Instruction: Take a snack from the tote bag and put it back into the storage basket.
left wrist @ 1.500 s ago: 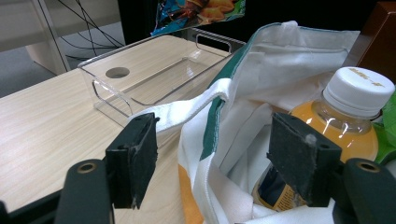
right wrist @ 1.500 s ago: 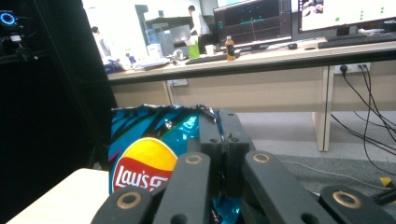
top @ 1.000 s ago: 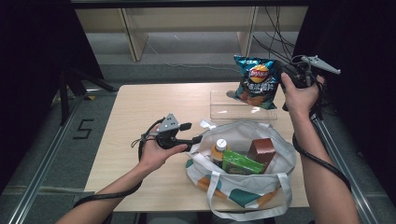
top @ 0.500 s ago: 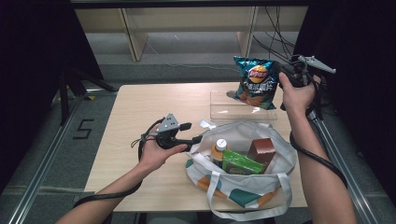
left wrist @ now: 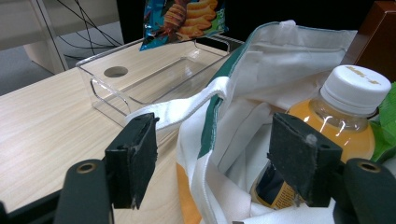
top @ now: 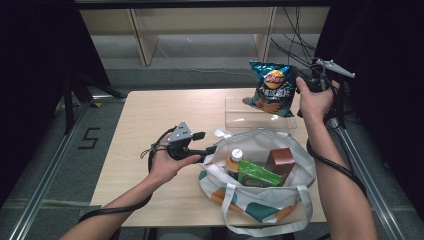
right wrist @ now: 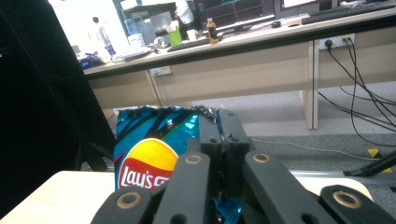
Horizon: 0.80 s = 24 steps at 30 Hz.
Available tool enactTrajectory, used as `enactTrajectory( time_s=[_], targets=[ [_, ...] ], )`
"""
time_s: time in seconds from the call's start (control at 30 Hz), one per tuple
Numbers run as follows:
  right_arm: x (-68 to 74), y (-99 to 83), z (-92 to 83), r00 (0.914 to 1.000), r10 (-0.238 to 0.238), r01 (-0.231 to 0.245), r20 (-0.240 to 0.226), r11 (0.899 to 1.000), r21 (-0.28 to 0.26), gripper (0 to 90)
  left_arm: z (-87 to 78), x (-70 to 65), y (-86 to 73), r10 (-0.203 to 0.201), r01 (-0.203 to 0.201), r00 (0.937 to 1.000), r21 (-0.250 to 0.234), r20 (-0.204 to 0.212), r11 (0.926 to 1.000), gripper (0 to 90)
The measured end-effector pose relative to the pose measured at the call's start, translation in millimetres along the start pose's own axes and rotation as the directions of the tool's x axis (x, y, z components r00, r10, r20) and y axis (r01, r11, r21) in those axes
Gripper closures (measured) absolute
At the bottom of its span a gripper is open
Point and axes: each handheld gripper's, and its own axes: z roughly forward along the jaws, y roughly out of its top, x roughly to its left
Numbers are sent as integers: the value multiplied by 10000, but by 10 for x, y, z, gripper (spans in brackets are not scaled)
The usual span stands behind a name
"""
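your right gripper [top: 306, 84] fingers pinch the chip bag [top: 272, 89] above the clear tray [top: 235, 112]; your left gripper [top: 210, 149] fingers stand wide at the tote bag [top: 300, 190] rim.

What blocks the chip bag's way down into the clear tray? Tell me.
Nothing visible. The chip bag, pinched in the right gripper, hangs over the clear tray, whose inside is bare. The tote lies nearer the person, clear of the drop.
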Motion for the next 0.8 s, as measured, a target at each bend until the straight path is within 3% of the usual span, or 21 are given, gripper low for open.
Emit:
enactTrajectory(
  time_s=[0.07,0.13,0.27,0.33,0.53,0.8],
  targets=[
    [-4,-11,15,9999,117,-117,-44,9999,52,900,-8,5,6,-8,8,10000,-29,-17,10000,318],
    [-19,-20,30,10000,-56,56,7,9999,83,900,-13,11,6,-2,2,10000,-20,-39,10000,318],
    [-11,-43,56,9998,215,-216,11,9997,115,900,-1,10,-1,-33,33,10000,-47,53,10000,318],
    [-28,-42,68,9999,38,-40,116,9998,202,900,-3,3,-2,-2,2,10000,-4,22,10000,318],
    [-28,-59,99,9993,311,-317,217,9991,273,900,-10,2,5,-11,11,10000,-23,3,10000,319],
    [-37,-106,159,9997,107,-115,227,9993,345,900,-16,10,9,5,-6,10000,-35,-22,10000,319]
  ],
)
